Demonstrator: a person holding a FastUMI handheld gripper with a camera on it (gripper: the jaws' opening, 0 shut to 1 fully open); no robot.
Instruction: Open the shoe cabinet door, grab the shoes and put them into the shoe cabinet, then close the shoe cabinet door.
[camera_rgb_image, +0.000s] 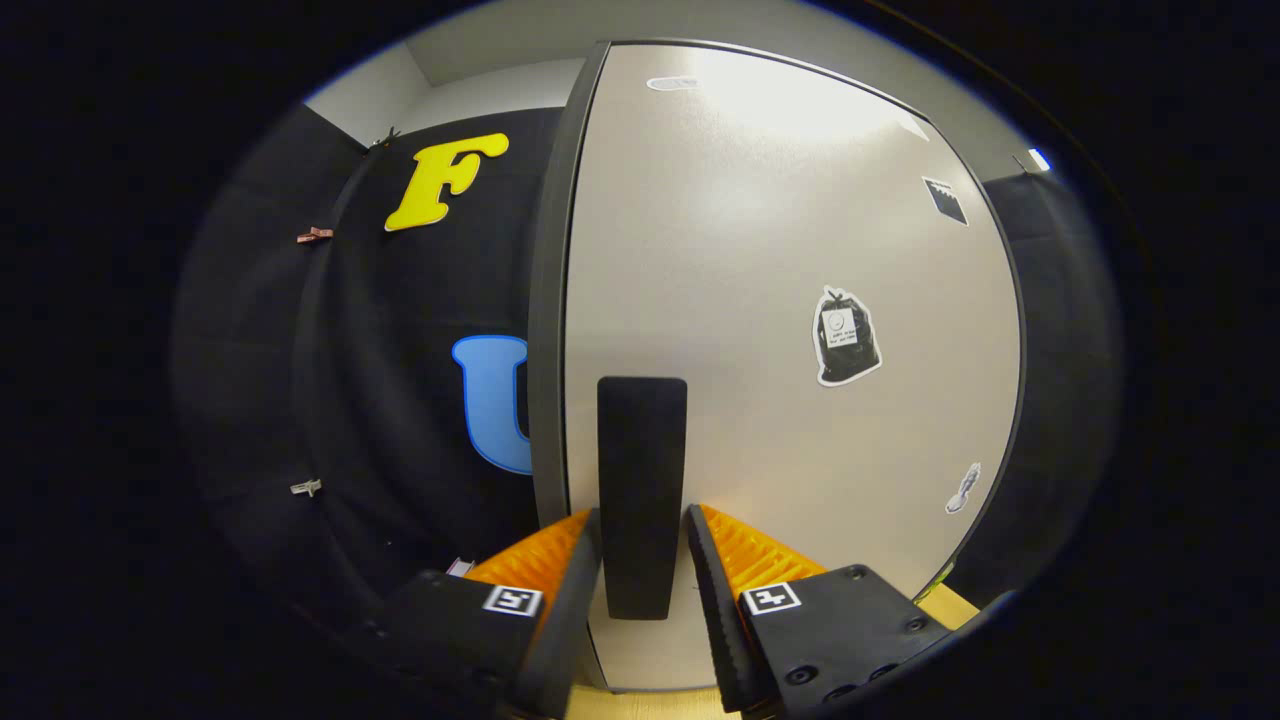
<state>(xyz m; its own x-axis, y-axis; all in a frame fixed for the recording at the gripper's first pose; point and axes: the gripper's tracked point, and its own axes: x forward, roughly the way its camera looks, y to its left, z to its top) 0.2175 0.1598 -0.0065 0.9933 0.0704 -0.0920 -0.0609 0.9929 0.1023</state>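
Door handle (641, 495) framed by hand-held gripper (642, 545), fingers either side, contact unclear, grip impossible to tell; likely to slip off if pulled loose.

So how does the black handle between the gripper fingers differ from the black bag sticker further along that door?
The handle is a plain, tall, rounded bar standing upright; the bag sticker is an irregular bag outline with a white border, slightly tilted. The handle sits near the cabinet door's hinge-side dark edge, between the gripper's fingers; the sticker lies beyond them, mid-door. The handle looks larger. Both are black and on the same pale door.
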